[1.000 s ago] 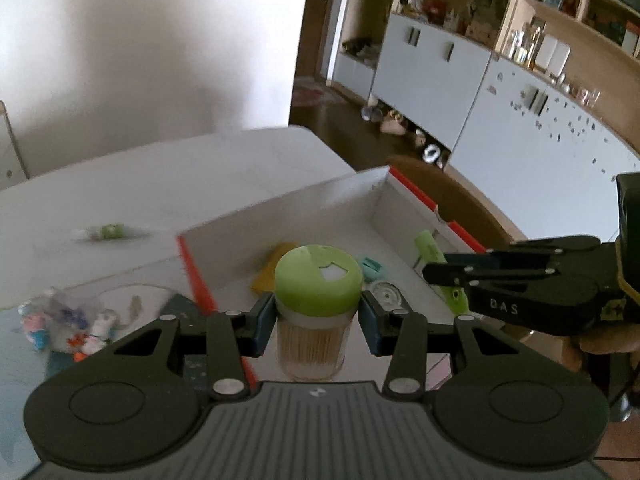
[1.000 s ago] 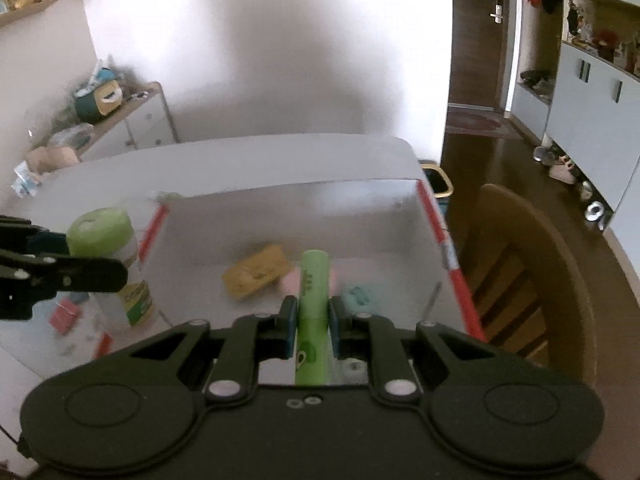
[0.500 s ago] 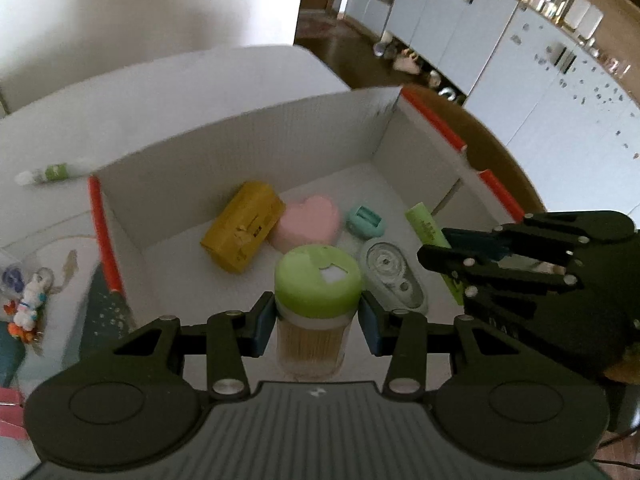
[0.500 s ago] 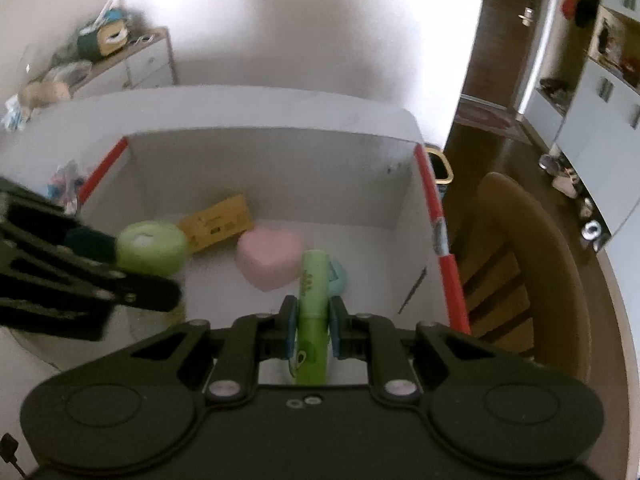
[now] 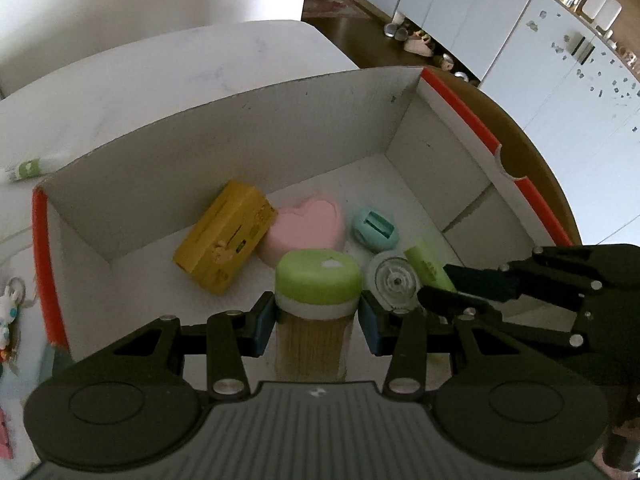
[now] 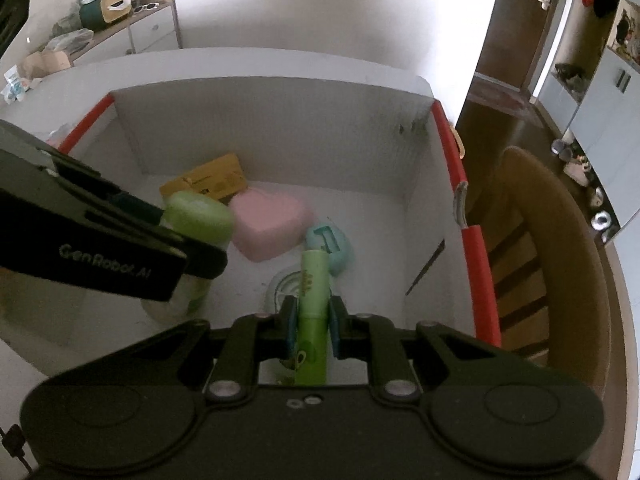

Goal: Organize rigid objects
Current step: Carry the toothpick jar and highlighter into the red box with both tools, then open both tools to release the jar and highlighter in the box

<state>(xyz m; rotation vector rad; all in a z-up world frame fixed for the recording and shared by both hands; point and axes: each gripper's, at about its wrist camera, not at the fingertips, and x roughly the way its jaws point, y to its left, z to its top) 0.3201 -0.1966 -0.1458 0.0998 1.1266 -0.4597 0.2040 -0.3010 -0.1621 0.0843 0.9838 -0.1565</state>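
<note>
You hold two grippers over an open white box with red-edged flaps, which sits on a white surface.

Your left gripper is closed around a toothpick jar, gripping it just under its green lid. The jar stands upright, its long axis vertical, inside the box near the wall closest to you. From these views you cannot tell whether its base touches the box floor.

Your right gripper is closed around a slim green tube. The tube's long axis runs straight out along the fingers, pointing toward the far wall of the box and tilted down into it. Its tip hovers above a round clear tape dispenser and just short of a small teal case.

Taking the box as landmark: a yellow pack lies toward its far left wall, a pink heart sits at its middle, and the teal case lies right of the heart. The jar is left of the tube, with the dispenser between them.

Both items look ready for release. The jar has open floor directly beneath it. The tube has clutter under its tip, so the free strip along the box's right wall seems the better spot, with the tube laid parallel to that wall.
</note>
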